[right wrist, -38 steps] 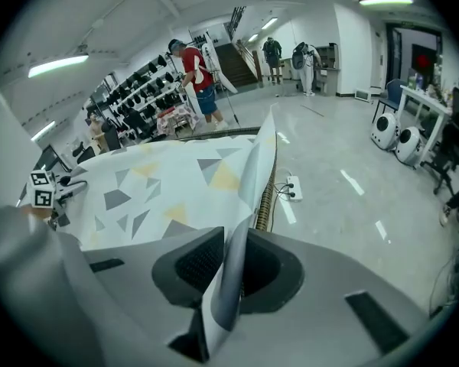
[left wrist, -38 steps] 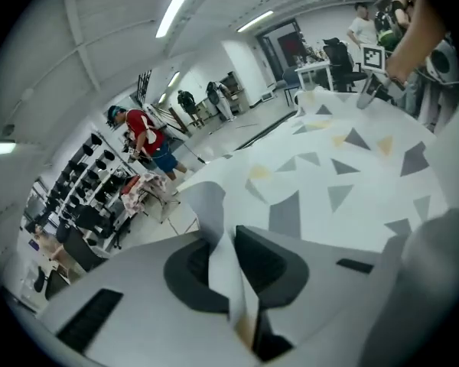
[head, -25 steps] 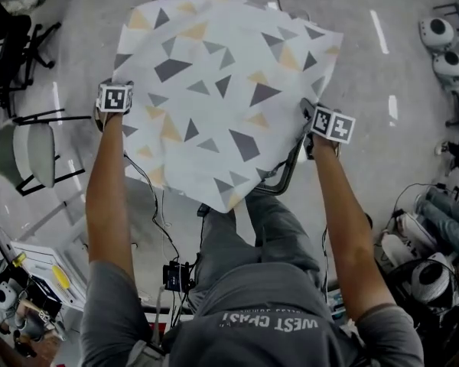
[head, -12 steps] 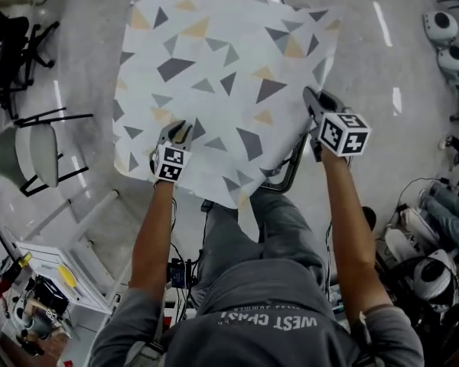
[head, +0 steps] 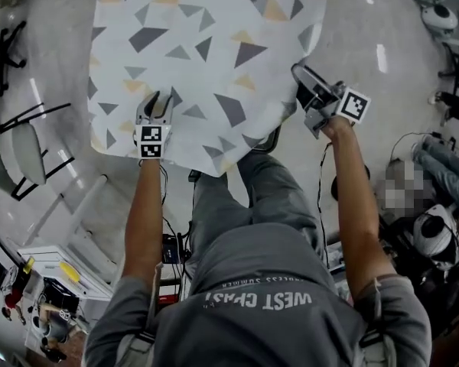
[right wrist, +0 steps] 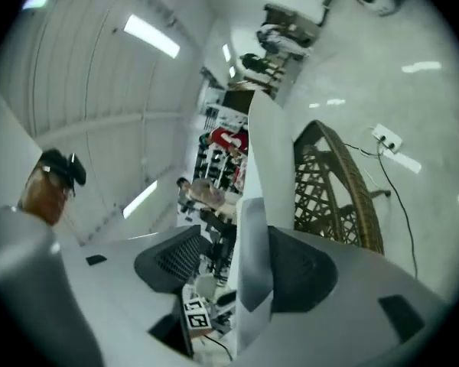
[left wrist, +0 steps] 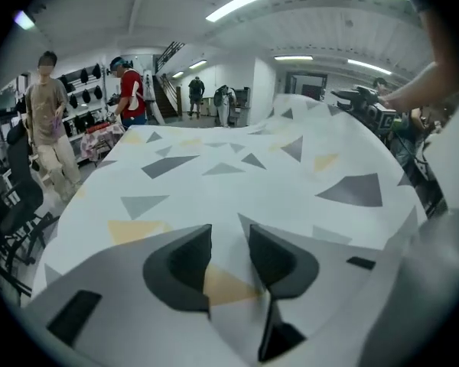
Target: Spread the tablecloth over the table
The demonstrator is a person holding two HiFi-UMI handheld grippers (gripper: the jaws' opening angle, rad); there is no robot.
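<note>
We see triangle-print tablecloth [head: 206,52] draped at 12, chair [head: 24,155] at 9; left gripper [head: 157,102] jaws just closing, gapped over cloth; right gripper [head: 306,79] jaws just opening, cloth edge between

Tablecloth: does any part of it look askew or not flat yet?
Yes. The tablecloth lies mostly flat, but its right edge is lifted and runs upright between the jaws of the right gripper, which have just been opening. That side is not spread yet.
</note>
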